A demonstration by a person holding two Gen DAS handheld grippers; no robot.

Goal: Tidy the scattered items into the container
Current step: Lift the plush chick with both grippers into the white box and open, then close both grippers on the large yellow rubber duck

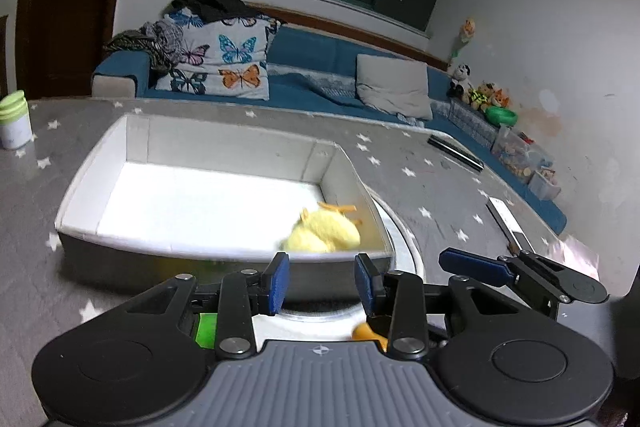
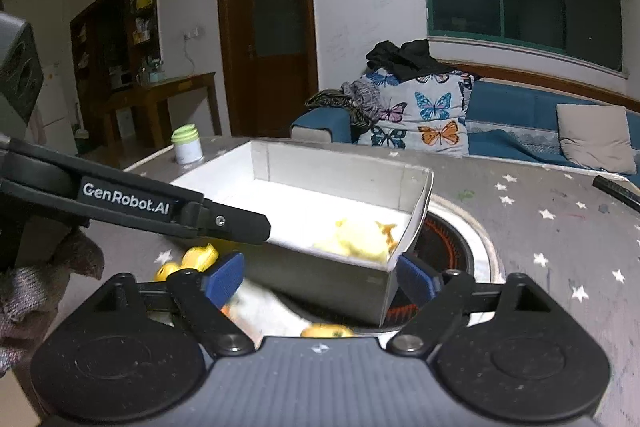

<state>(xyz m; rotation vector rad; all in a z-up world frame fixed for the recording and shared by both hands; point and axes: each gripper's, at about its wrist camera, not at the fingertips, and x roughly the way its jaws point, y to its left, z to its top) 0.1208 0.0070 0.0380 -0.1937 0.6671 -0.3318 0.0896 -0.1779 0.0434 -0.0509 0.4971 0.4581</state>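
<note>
A grey box [image 1: 224, 249] with a white inside stands on the star-patterned table. A yellow plush duck [image 1: 326, 233] lies in its near right corner; the right wrist view shows it blurred [image 2: 360, 239]. My left gripper [image 1: 322, 283] hovers just in front of the box's near wall, open, with nothing between its blue pads. My right gripper [image 2: 320, 279] is open wide in front of the box's near corner [image 2: 384, 291], holding nothing. Small yellow rubber ducks [image 2: 196, 259] lie on the table beside the box. Another yellow piece [image 2: 326, 329] shows below my right gripper.
A white jar with a green lid [image 2: 187, 145] stands past the box at the far left. A round recessed burner [image 2: 452, 247] sits partly under the box. A black bar [image 1: 456, 153] and a white card [image 1: 504, 215] lie to the right. A blue sofa runs behind the table.
</note>
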